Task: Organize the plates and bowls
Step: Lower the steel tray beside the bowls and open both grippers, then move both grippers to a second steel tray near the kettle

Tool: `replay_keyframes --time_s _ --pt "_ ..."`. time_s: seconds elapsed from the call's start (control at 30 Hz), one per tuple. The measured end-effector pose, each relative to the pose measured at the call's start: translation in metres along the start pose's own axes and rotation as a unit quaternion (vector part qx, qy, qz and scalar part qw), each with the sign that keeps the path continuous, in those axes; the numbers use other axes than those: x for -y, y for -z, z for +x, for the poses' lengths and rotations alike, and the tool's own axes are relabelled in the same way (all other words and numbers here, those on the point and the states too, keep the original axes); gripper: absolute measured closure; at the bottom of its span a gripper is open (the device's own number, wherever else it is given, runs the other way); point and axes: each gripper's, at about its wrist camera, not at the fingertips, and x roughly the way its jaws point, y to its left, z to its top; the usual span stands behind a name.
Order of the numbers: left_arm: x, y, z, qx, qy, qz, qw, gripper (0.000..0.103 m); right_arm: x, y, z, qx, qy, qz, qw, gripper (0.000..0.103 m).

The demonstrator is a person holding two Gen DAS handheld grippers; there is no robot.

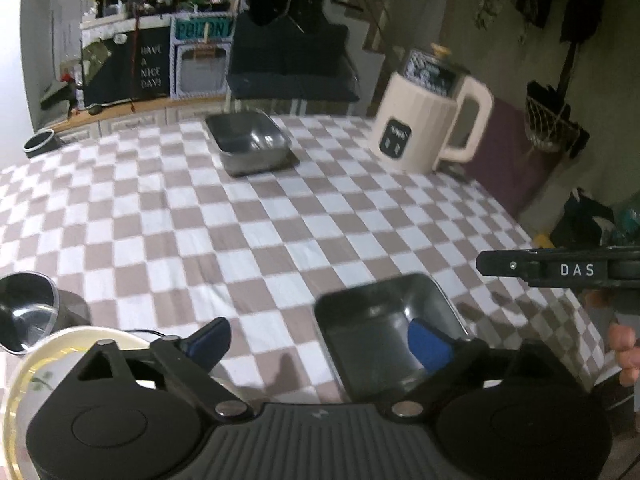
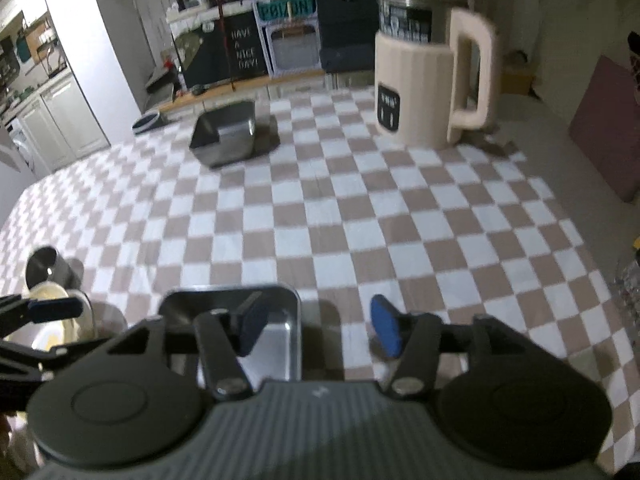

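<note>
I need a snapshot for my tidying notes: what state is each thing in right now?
Left gripper: open, holding nothing.
Right gripper: open, holding nothing.
Near steel tray: upright, empty, on the cloth.
Far steel tray: upright, empty.
Steel bowl: upright.
Cream plate: lying flat.
Kettle: upright, lid on.

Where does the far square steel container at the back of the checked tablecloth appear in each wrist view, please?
Left wrist: far square steel container sits upper centre, left of the cream electric jug.
Right wrist: it sits upper left of centre.
Shared landmark: the cream jug, to its right in both.
</note>
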Motion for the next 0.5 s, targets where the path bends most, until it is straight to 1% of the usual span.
replay_keyframes --time_s 0.03,0.07,0.17,0.23,0.27,0.33,0.4,0.5 --pt "-0.004 -0.002 -0.005 0.006 0.000 -0.004 1.0000 0.001 -0.003 -0.002 -0.002 0.005 0.001 0.001 1.000 0.029" --pt "-0.009 -0.004 -0.010 0.013 -0.002 -0.009 0.9999 0.000 -0.007 -0.004 -0.003 0.008 0.001 0.002 1.000 0.028" --pt "-0.024 -0.011 -0.023 0.030 -0.008 -0.015 0.9994 0.000 -0.019 -0.014 -0.004 0.019 -0.006 -0.001 1.000 0.018" --pt "-0.035 -0.016 -0.030 0.042 -0.021 -0.020 0.9987 0.000 -0.029 -0.021 -0.001 0.026 -0.010 -0.005 1.000 0.009" --pt "-0.042 -0.020 -0.032 0.048 -0.032 -0.020 0.9981 0.000 -0.034 -0.025 0.001 0.030 -0.009 -0.006 1.000 0.007" --pt "-0.054 -0.030 -0.036 0.055 -0.048 -0.017 0.9972 0.000 -0.043 -0.036 0.005 0.037 -0.009 0.002 0.999 0.001" --pt "-0.065 -0.041 -0.037 0.060 -0.061 -0.013 0.9963 0.000 -0.048 -0.044 0.009 0.049 -0.015 0.020 0.998 0.001" --pt "-0.082 -0.059 -0.038 0.068 -0.082 -0.003 0.9943 0.000 -0.058 -0.059 0.021 0.069 -0.019 0.065 0.995 0.000"
